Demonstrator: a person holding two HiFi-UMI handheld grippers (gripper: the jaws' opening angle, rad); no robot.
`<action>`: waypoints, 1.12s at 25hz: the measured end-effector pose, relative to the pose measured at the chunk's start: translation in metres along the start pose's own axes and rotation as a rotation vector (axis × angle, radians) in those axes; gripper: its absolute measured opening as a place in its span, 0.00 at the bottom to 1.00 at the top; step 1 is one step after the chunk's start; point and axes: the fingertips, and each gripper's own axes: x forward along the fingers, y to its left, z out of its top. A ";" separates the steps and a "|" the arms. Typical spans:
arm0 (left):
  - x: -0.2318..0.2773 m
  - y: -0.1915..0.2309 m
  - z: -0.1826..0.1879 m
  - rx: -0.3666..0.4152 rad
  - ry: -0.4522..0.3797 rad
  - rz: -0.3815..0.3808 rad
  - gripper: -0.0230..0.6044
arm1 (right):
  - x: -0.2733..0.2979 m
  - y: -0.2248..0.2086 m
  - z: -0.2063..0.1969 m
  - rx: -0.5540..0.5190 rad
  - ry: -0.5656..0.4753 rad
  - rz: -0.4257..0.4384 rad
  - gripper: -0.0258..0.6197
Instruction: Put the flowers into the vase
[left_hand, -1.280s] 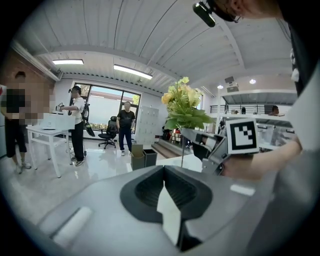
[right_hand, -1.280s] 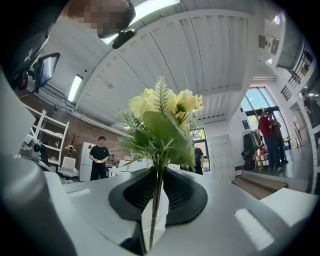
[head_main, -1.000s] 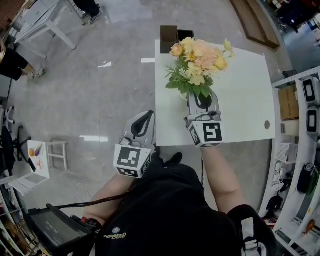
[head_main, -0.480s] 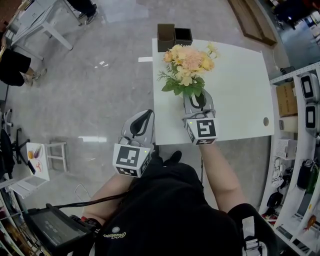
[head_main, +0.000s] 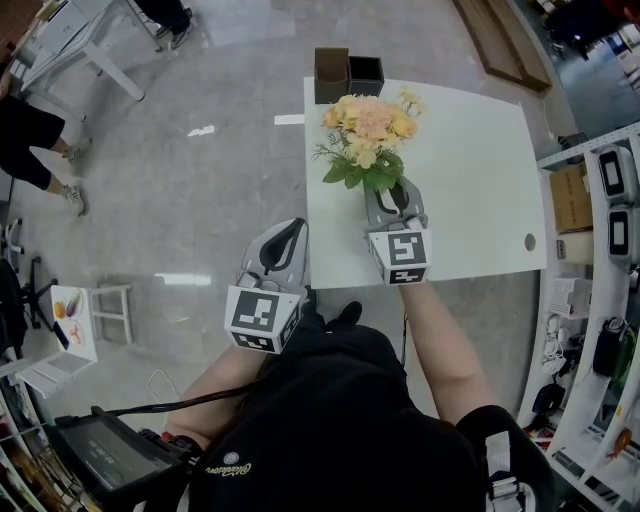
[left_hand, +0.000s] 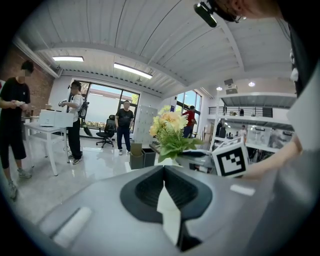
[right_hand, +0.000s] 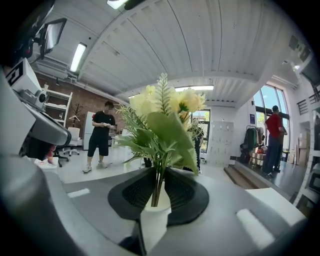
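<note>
One risk: my right gripper (head_main: 393, 200), jaws just opening round the flowers (head_main: 365, 125), could snag leaves withdrawing and tip the vase (right_hand: 161, 206); left gripper (head_main: 290, 235) closed, empty.

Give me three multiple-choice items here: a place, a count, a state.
1. Where are the stems of the flowers?
A) between the jaws of the right gripper
B) on the floor
C) in a bare hand

2. How many dark boxes stand past the far edge of the table?
A) one
B) two
C) four

3. How stand the jaws of the left gripper?
A) wide apart
B) closed on a stem
C) together, empty

1 A: the right gripper view shows them there, the jaws having just been opening.
2 B: one brown, one black.
3 C: its pads meet, nothing between.
</note>
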 end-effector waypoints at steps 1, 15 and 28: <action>0.000 0.000 0.000 -0.001 0.000 -0.001 0.05 | 0.000 0.000 0.000 0.002 0.000 0.001 0.14; 0.000 -0.003 0.001 -0.001 -0.005 -0.016 0.05 | 0.001 -0.003 -0.001 0.008 0.033 -0.010 0.19; 0.001 -0.006 0.002 0.007 -0.013 -0.032 0.05 | -0.003 -0.001 -0.002 0.002 0.044 0.003 0.26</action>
